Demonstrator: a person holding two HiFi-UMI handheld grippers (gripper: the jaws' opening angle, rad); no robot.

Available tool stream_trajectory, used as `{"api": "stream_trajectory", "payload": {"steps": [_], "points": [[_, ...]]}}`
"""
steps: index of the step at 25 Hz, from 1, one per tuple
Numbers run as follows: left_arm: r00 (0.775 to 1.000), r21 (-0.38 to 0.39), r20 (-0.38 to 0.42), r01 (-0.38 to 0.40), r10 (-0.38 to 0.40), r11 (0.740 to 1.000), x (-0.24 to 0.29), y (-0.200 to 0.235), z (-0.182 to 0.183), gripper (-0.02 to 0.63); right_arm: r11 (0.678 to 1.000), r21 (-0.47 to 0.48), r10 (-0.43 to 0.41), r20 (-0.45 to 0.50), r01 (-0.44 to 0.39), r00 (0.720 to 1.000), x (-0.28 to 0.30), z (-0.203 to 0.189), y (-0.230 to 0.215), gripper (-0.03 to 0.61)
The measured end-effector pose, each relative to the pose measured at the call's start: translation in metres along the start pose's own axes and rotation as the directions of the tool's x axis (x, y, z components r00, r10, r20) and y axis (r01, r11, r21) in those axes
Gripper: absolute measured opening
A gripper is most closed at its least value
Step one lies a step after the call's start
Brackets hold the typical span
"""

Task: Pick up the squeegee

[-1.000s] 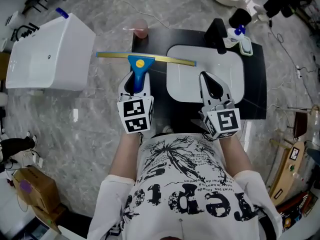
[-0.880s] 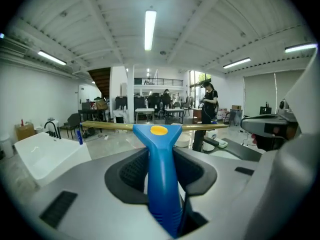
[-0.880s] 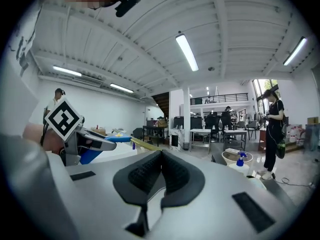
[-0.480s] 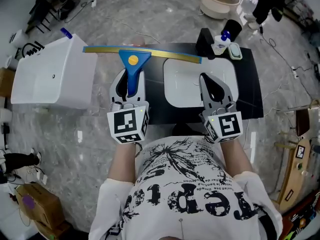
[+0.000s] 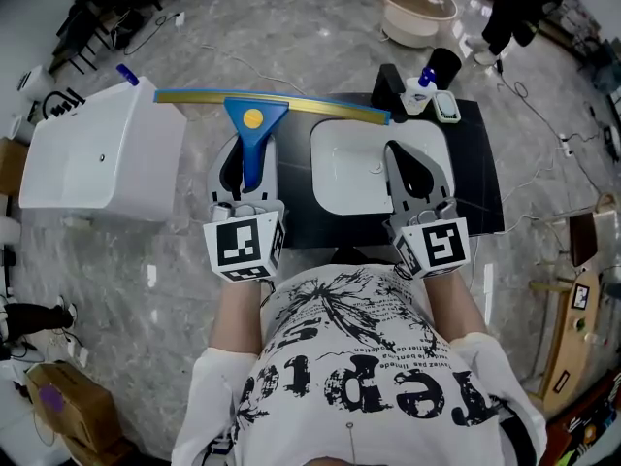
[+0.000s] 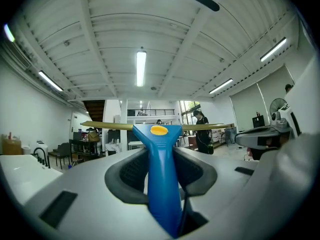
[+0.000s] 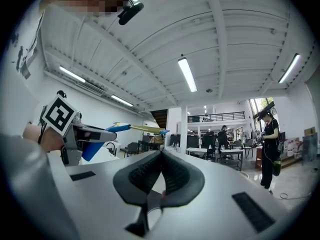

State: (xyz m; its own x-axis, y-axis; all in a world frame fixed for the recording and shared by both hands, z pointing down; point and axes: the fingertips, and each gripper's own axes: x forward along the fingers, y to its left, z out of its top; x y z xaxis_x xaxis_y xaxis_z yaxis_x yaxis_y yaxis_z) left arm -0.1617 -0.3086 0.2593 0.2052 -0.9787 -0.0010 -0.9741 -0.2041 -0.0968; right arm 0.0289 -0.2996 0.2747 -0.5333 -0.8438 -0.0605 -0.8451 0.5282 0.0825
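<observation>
Head view: black tabletop (image 5: 485, 192) on a grey marble floor (image 5: 320, 37). Left tool (image 5: 249, 151), pointing level, clamps the blue squeegee (image 5: 254, 115) by its handle, clear of the tabletop. Right tool (image 5: 408, 158), also level, is closed on nothing.

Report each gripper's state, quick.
Left gripper: closed on the squeegee, by its blue handle.
Right gripper: closed, empty.

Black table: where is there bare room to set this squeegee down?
Bare strips: between the white basin and the right edge of the black table, and along the near edge in front of the basin. Crowded: the far edge behind the basin: black block, spray bottle, small dish. The squeegee is long, so the near strip probably suits best.
</observation>
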Motion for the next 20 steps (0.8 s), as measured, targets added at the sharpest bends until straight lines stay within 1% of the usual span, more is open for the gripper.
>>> {"api": "stream_trajectory", "payload": {"steps": [9, 13, 17, 20], "points": [[1.0, -0.011, -0.023, 0.003, -0.004, 1.0, 0.004, -0.004, -0.01, 0.147, 0.998, -0.04, 0.051, -0.018, -0.051, 0.999, 0.002, -0.007, 0.004, 0.012], [1.0, 0.001, -0.027, 0.01, -0.01, 1.0, 0.008, -0.004, -0.014, 0.147, 0.997, -0.04, 0.058, -0.028, -0.059, 0.998, 0.006, -0.011, 0.004, 0.012], [1.0, -0.007, -0.027, 0.013, -0.013, 1.0, 0.015, -0.004, -0.018, 0.147, 0.998, -0.042, 0.048, -0.04, -0.05, 0.998, 0.012, -0.016, 0.0, 0.012], [0.999, -0.01, -0.035, 0.021, -0.021, 1.0, 0.022, -0.003, -0.021, 0.147, 0.996, -0.077, 0.05, -0.034, -0.053, 0.998, 0.02, -0.014, 0.0, 0.012]]}}
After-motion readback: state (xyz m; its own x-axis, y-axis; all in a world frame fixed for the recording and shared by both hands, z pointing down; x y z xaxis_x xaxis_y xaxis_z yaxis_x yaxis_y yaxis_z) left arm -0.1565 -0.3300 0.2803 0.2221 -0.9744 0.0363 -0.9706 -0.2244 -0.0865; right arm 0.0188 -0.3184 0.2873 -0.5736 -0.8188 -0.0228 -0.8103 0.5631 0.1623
